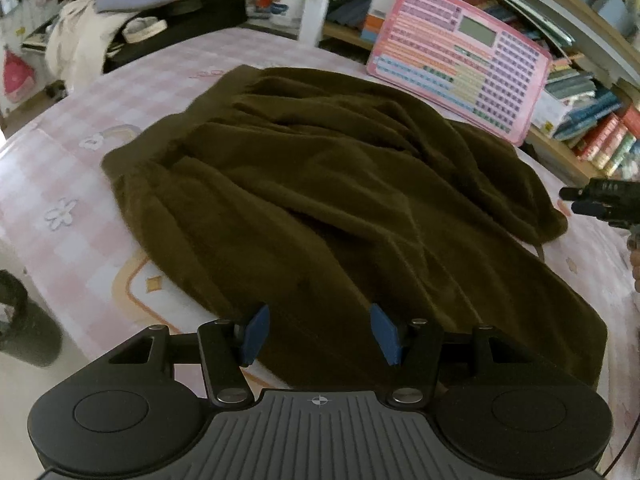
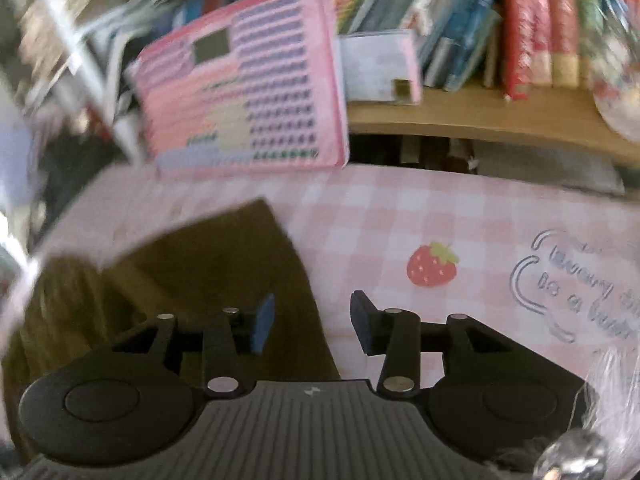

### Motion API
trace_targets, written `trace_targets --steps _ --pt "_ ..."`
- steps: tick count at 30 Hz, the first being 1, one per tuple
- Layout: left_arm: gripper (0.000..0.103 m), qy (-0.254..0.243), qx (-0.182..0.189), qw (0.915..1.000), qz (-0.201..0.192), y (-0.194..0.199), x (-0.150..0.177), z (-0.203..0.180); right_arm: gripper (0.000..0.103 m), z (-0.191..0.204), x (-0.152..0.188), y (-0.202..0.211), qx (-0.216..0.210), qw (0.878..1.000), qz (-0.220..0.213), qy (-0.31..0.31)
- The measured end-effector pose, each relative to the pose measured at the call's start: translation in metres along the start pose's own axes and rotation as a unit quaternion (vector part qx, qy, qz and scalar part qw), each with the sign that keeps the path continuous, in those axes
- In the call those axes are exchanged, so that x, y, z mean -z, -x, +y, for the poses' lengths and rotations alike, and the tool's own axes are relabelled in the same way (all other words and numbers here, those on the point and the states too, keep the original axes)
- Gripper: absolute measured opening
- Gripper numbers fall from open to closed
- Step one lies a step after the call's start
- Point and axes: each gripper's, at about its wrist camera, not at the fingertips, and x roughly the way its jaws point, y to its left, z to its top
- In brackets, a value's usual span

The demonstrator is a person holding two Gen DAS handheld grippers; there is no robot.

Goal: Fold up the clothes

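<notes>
A dark olive-brown garment [image 1: 320, 200] lies spread and wrinkled on the pink checked tablecloth [image 1: 60, 168]. My left gripper [image 1: 320, 332] hovers over its near edge, open, with its blue pads [image 1: 256, 332] apart and cloth below them. The right gripper [image 1: 600, 200] shows at the right edge, beside the garment's right side. In the blurred right wrist view, my right gripper [image 2: 314, 322] is open. A corner of the garment [image 2: 200, 272] lies under its left finger, and bare tablecloth [image 2: 400, 216] under the right one. Nothing is pinched.
A pink keyboard-style board [image 1: 460, 56] leans against a wooden bookshelf [image 2: 480, 112] at the table's far side. Piled clothes [image 1: 76, 48] sit beyond the far left. A dark cylinder [image 1: 24, 320] stands off the table's near left edge. Crinkled clear plastic [image 2: 616, 400] is near the right gripper.
</notes>
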Motion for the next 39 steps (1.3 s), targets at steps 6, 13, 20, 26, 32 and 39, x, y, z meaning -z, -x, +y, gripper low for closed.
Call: trace_targets --steps 6,13,20,26,32,39 --pt "0.057 -0.007 0.008 0.9999 0.004 -0.003 0.000 -0.004 0.042 0.001 0.022 -0.008 -0.005 0.999 0.042 0.007" --pt "0.057 -0.006 0.009 0.9999 0.003 -0.004 -0.001 -0.006 0.012 0.015 0.021 -0.006 -0.046 0.995 0.092 -0.021" --pt "0.057 -0.021 0.017 0.9996 0.005 -0.007 -0.004 -0.015 0.012 0.017 -0.011 0.080 -0.436 0.862 -0.017 -0.260" --pt "0.057 -0.017 0.015 0.9998 -0.002 -0.002 -0.003 -0.014 0.036 -0.044 -0.009 0.064 -0.176 0.870 -0.111 -0.448" --pt "0.057 -0.002 0.010 0.9999 -0.003 0.001 -0.001 -0.007 0.043 -0.078 0.015 0.034 -0.033 0.921 -0.035 -0.386" --pt "0.057 -0.024 0.018 0.9995 -0.001 0.000 -0.002 -0.016 0.054 -0.038 0.032 0.026 -0.029 0.982 0.018 -0.186"
